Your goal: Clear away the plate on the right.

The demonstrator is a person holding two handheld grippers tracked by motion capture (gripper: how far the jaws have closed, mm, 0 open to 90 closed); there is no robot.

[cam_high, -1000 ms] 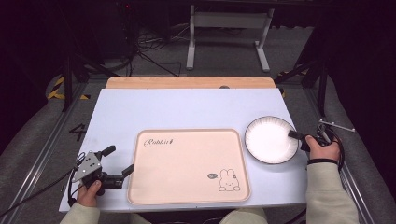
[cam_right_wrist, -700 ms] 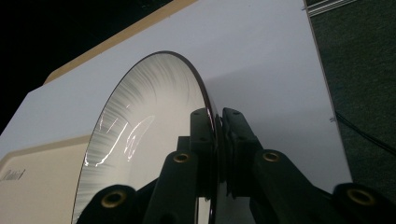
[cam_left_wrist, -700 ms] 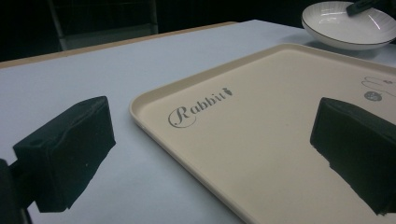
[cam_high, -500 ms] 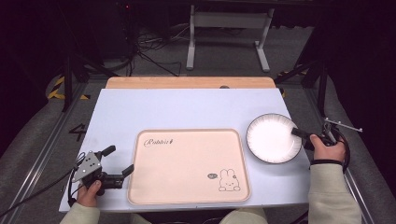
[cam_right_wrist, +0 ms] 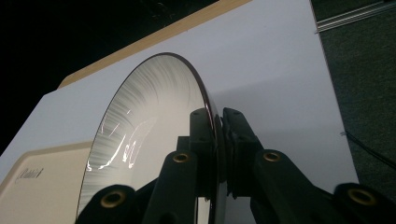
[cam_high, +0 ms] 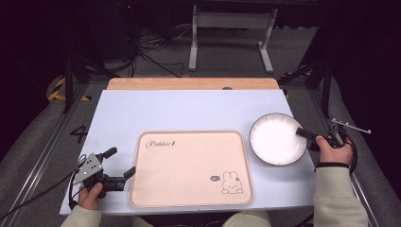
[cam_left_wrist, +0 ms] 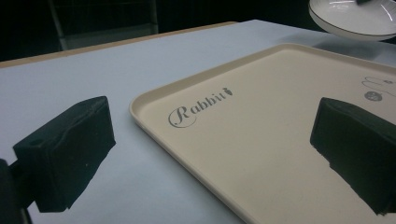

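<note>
Two tongs, two jobs: your right tongs (cam_high: 306, 134) have their jaws pinched on the near-right rim of the white plate (cam_high: 276, 138), an edge grip that I'd judge leaves you free to lift or tip it. The plate sits by the surface's (cam_high: 189, 111) right edge, just right of the tray (cam_high: 189, 165); being round it has no long axis, and its hollow faces up. Your left tongs (cam_high: 117, 163) rest wide apart and empty at the near-left corner, pointing toward the tray's left edge.
</note>
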